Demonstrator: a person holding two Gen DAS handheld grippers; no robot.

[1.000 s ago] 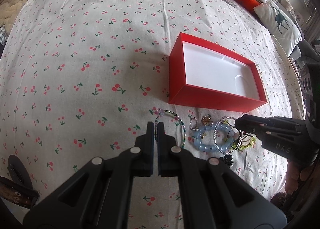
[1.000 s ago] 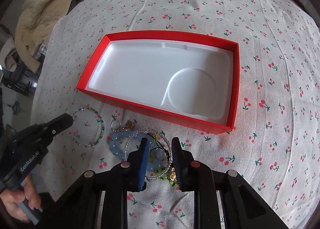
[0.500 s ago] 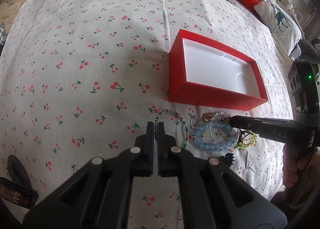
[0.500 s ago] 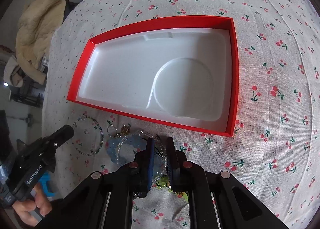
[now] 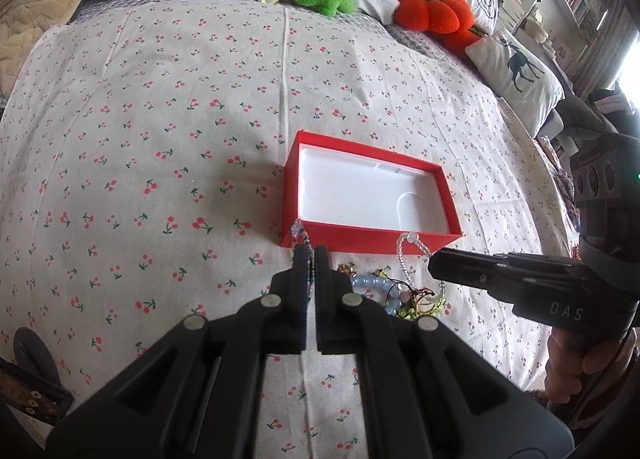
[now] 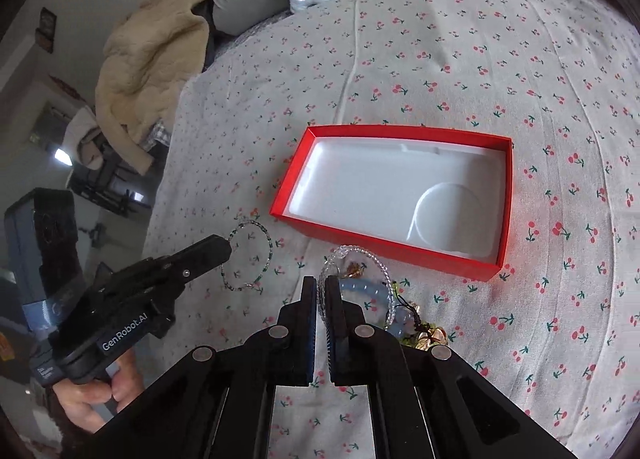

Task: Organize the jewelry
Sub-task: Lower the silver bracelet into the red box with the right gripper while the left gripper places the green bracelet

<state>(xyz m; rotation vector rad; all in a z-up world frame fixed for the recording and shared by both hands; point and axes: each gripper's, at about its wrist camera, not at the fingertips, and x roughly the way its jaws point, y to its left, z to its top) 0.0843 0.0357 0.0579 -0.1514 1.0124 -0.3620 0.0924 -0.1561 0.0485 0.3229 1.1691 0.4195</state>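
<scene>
Here we are holding one bracelet in each gripper, just near of the open red cardboard box with the white moulded insert (image 6: 400, 199), which is sitting empty on the cherry-print bed sheet (image 5: 160, 139).

The left gripper (image 5: 311, 259) is pinching the thin bracelet of small dark green and purple beads (image 6: 248, 255) by one short stretch of its strand, its fingers pressed fully together. In the right wrist view that loop is hanging free beyond the tips. The right gripper (image 6: 322, 289) has just been closing, and its fingers are now clamping the clear crystal-bead bracelet (image 6: 360, 255), whose arc is curving up over the pile.

We are judging both pieces to be very light, limp and slippery; a grip across the strand itself, not on a single round bead, seems safest, since beads could roll out. The clear loop is lying close to the chunky pale blue bead bracelet (image 6: 368, 289) and the small gold and green trinkets (image 6: 428, 333), so snagging looks possible.

Both grippers are pointing steeply down toward the bed, side by side, each with a hand (image 6: 92, 391) wrapped round its handle.
</scene>
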